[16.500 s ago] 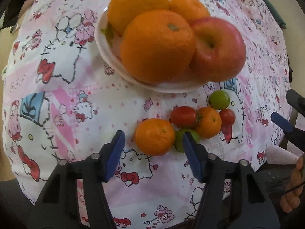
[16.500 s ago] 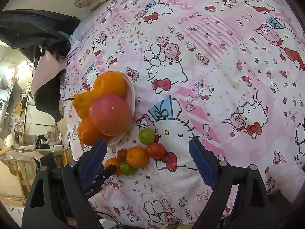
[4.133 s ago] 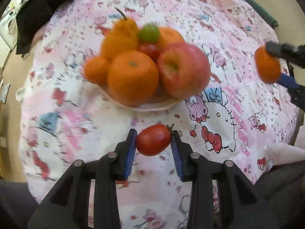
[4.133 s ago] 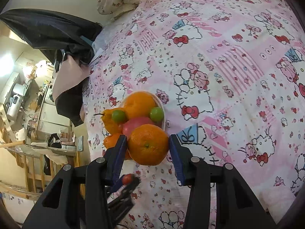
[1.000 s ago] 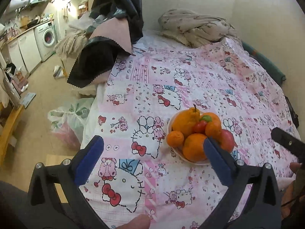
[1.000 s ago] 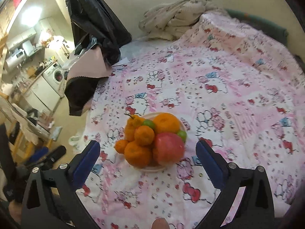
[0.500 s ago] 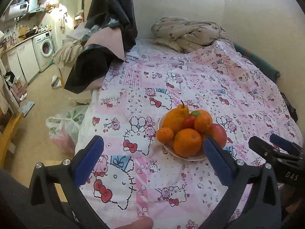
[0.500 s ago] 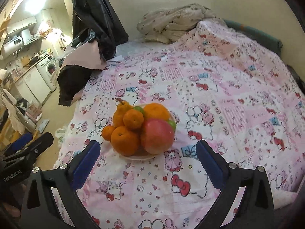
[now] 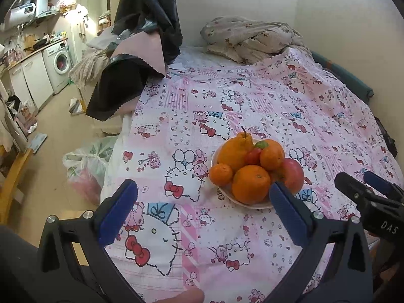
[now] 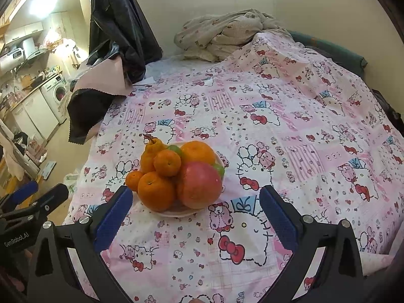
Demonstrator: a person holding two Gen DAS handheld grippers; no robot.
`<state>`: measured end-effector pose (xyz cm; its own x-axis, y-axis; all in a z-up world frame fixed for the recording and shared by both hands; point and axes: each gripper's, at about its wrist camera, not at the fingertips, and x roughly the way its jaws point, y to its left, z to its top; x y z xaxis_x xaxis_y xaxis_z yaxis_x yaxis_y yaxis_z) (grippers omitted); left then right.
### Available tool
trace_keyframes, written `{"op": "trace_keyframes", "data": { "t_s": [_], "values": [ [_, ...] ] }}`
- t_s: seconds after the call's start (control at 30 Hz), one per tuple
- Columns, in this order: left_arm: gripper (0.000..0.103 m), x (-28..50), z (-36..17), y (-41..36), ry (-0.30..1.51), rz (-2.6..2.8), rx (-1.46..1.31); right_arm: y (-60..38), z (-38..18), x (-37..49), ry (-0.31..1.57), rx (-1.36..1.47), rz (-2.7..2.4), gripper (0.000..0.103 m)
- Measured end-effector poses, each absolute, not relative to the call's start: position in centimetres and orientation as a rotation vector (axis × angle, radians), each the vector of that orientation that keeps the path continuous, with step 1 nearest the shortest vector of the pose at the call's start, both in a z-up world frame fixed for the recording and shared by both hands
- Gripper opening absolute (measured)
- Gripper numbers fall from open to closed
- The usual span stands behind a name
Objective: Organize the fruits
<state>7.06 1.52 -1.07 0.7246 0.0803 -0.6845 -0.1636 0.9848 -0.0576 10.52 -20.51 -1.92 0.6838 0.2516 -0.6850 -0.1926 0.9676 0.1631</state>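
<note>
A white plate (image 9: 228,195) (image 10: 166,212) on the pink cartoon bedsheet holds a heap of fruit: several oranges (image 9: 250,187) (image 10: 156,190), a red apple (image 9: 293,174) (image 10: 199,185), a stemmed citrus (image 9: 233,150), a small red tomato (image 9: 252,156) and green fruits (image 10: 219,169). My left gripper (image 9: 203,212) is open and empty, held back above the sheet, near side of the plate. My right gripper (image 10: 195,214) is open and empty, just short of the plate. Each gripper shows at the edge of the other's view.
A crumpled blanket (image 9: 250,38) lies at the bed's far end. A black and pink cloth (image 9: 126,75) hangs over the left edge. Plastic bags (image 9: 83,166) sit on the floor; a washing machine (image 9: 59,64) and cabinets stand far left.
Both grippers have stayed open and empty and drifted slightly; the plate sits a little nearer and lower in both views. The fruit has not moved.
</note>
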Motion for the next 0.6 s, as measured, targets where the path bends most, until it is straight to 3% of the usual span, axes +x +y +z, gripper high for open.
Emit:
{"op": "trace_keyframes", "data": {
  "t_s": [0.6],
  "values": [
    [0.103, 6.99, -0.81, 1.62, 0.752, 0.123, -0.129, -20.93, -1.68, 10.45, 0.772, 0.078, 0.236, 0.103]
  ]
}}
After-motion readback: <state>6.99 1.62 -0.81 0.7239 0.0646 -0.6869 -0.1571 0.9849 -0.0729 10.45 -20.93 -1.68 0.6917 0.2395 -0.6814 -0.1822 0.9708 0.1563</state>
